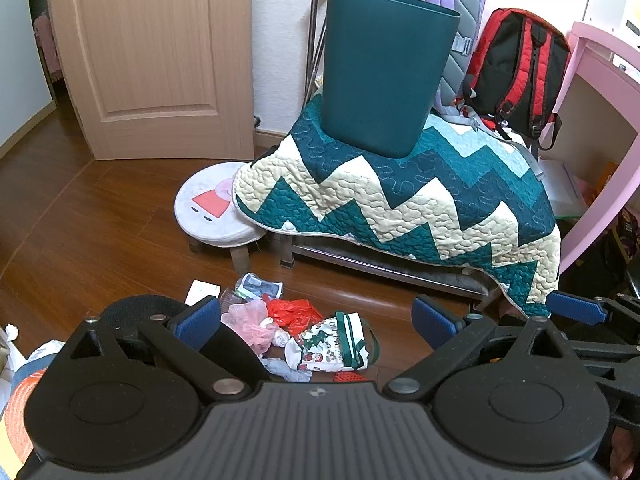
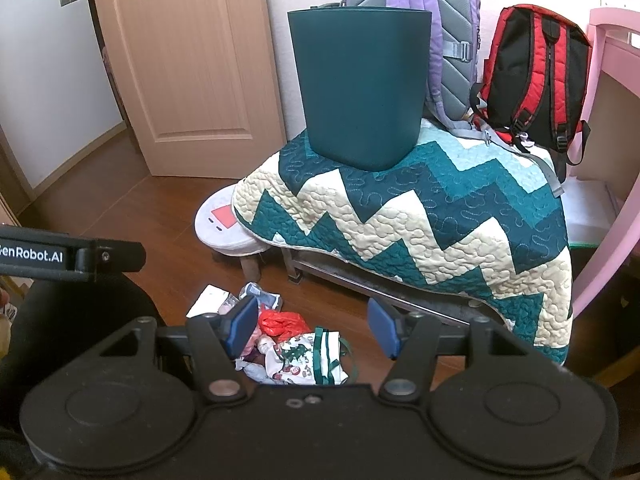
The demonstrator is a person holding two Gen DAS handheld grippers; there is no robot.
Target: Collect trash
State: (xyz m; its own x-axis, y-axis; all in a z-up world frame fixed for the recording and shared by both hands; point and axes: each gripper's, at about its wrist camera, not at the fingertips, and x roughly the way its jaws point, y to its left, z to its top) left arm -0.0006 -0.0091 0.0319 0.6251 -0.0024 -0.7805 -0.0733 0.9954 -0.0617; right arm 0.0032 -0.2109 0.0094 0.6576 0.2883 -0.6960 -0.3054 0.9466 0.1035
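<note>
A wooden floor (image 1: 100, 216) is seen in both views, with a pale door (image 1: 152, 52) at the back. A low bench is covered by a zigzag quilt (image 1: 400, 200), and on the quilt a dark teal bin (image 1: 384, 72) is stood upright. Behind the bin a purple backpack (image 2: 440, 20) and a red-and-black backpack (image 2: 536, 76) are leaned. To the right of the bin a pink desk (image 1: 600, 92) is set; its far edge is cut off in the right wrist view. Left of the bin and lower, a round stool (image 1: 216, 208) is partly tucked under the quilt's edge. The trash pile (image 1: 292, 324) is found on the floor in front of the bin, below the bench: a red plastic bag (image 2: 280, 320), a printed pouch (image 1: 336, 344), pink netting and paper scraps. Bare floor is left between pile and bench. The left gripper (image 1: 316, 320) and the right gripper (image 2: 312, 328) are held above the pile, jaws spread wide and nothing pinched. The right gripper's blue pad is shown only in the left wrist view, at its right edge.
</note>
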